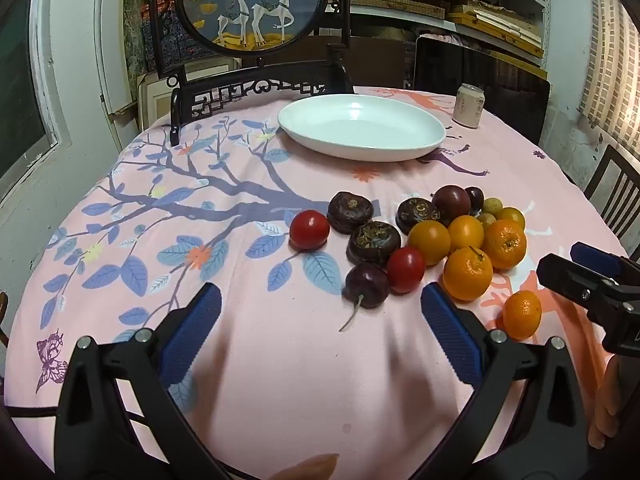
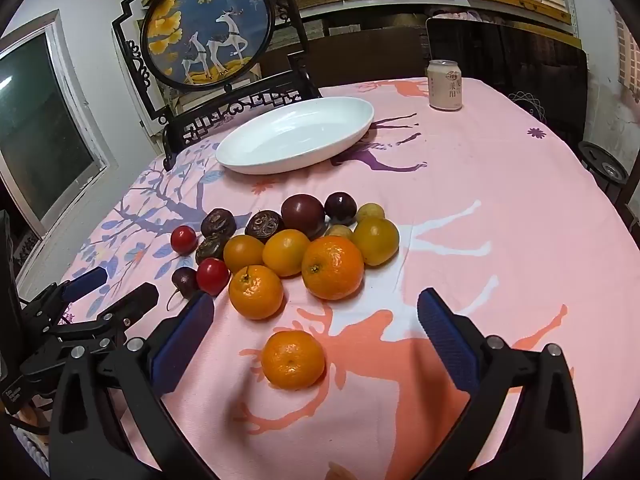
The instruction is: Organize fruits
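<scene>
A pile of fruit lies on the pink tablecloth: oranges (image 1: 467, 274) (image 2: 332, 267), red tomatoes (image 1: 309, 229) (image 2: 184, 240), dark plums (image 1: 367, 285) (image 2: 303, 211) and dark wrinkled fruits (image 1: 350, 213) (image 2: 218, 222). One small orange (image 2: 293, 359) (image 1: 521, 314) lies apart, between my right gripper's open fingers. An empty white oval plate (image 1: 362, 127) (image 2: 296, 136) stands behind the pile. My left gripper (image 1: 320, 314) is open and empty, just short of a stemmed plum. My right gripper (image 2: 316, 316) is open.
A pale drink can (image 1: 469, 105) (image 2: 445, 85) stands at the table's far right. A dark wooden screen with a deer picture (image 1: 256, 4) (image 2: 208, 28) stands behind the plate. Shelves fill the back wall, and a chair (image 1: 616, 188) is at the right.
</scene>
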